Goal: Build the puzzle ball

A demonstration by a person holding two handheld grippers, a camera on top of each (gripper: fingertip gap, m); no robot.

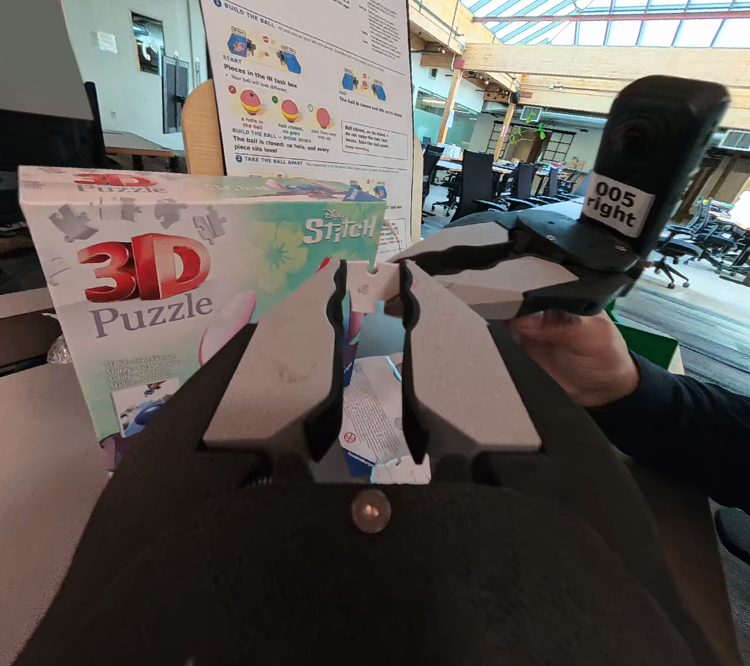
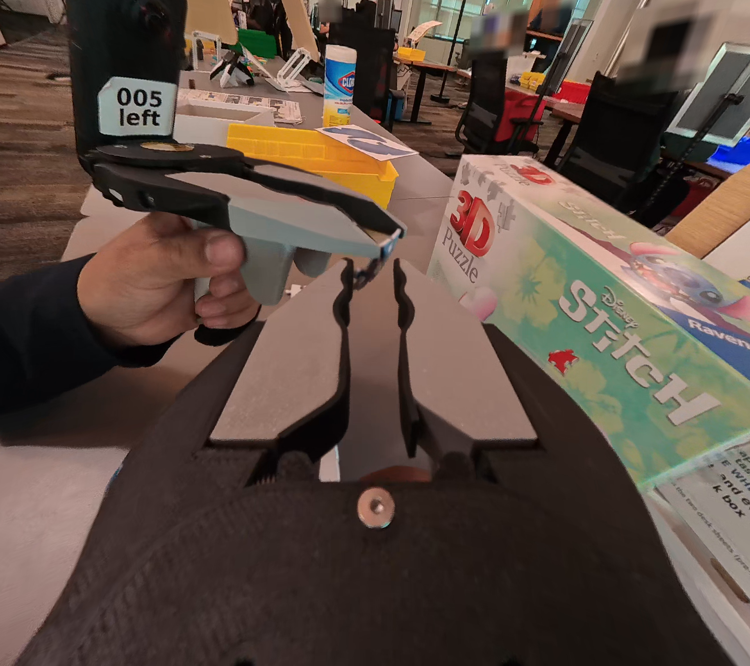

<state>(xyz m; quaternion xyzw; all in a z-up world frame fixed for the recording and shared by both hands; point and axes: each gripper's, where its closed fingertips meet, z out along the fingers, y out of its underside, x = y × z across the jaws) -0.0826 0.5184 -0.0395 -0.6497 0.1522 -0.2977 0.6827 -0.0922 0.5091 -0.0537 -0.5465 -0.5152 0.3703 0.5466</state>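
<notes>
Puzzle piece (image 1: pixel 371 287), white back facing left camera, being held in air between both grippers, in front of puzzle box (image 1: pixel 170 281).

Left gripper (image 1: pixel 372 283) clenching on piece at fingertips.

Right gripper (image 1: pixel 395 283) coming in from right, tips touching same piece; jaws appearing narrow but gapped in own view, grasp not confirmable.

In right wrist view, piece (image 2: pixel 371 273) showing edge-on, blue printed side.

Step, as judged: regrasp or handover of single piece; no ball assembly visible.

Next move calling for firm right-side pinch before left releasing.
</notes>
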